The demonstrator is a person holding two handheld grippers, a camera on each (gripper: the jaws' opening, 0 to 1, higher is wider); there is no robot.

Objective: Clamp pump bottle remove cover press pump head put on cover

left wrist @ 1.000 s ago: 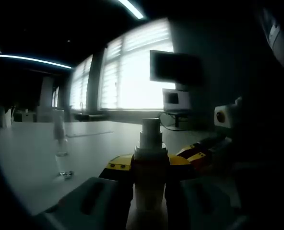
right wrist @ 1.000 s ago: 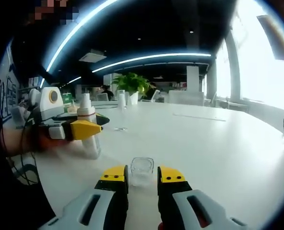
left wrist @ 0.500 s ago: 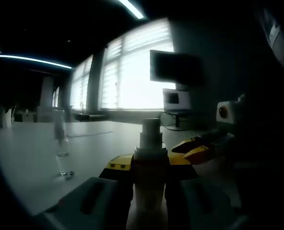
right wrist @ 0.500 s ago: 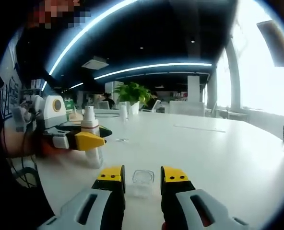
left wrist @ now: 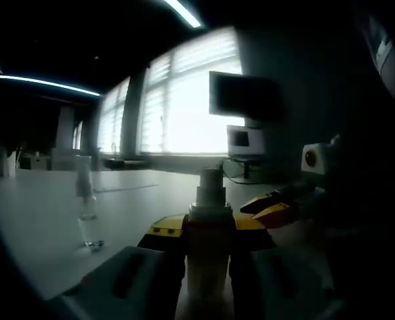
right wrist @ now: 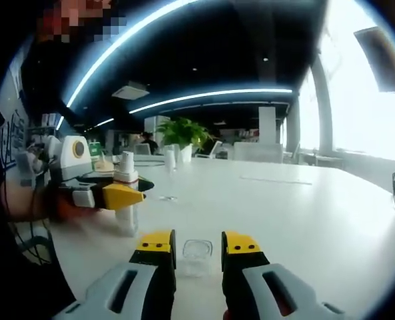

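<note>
Claw on the left rose from the bottom of the left gripper view, its yellow-tipped jaws pinching the pump bottle by the neck, the bottle upright and its bare pump head standing above the jaws. From the right side of this view came the right claw, yellow tips pointing left, near the bottle but apart from it. Farther left on the pale desk stood a slim clear object, too dim to identify, perhaps another small bottle. Bright shuttered windows and a dark monitor filled the background.

In the right gripper view, the right claw was slightly spread, and a small clear cover sat between its yellow tips on the white desk; whether the jaws touched the cover could not be told. To the left, the left claw gripped the pump bottle, held upright just above or on the desk by a person's hand. A potted green plant stood at the far end of the desk, beneath curved ceiling light strips.
</note>
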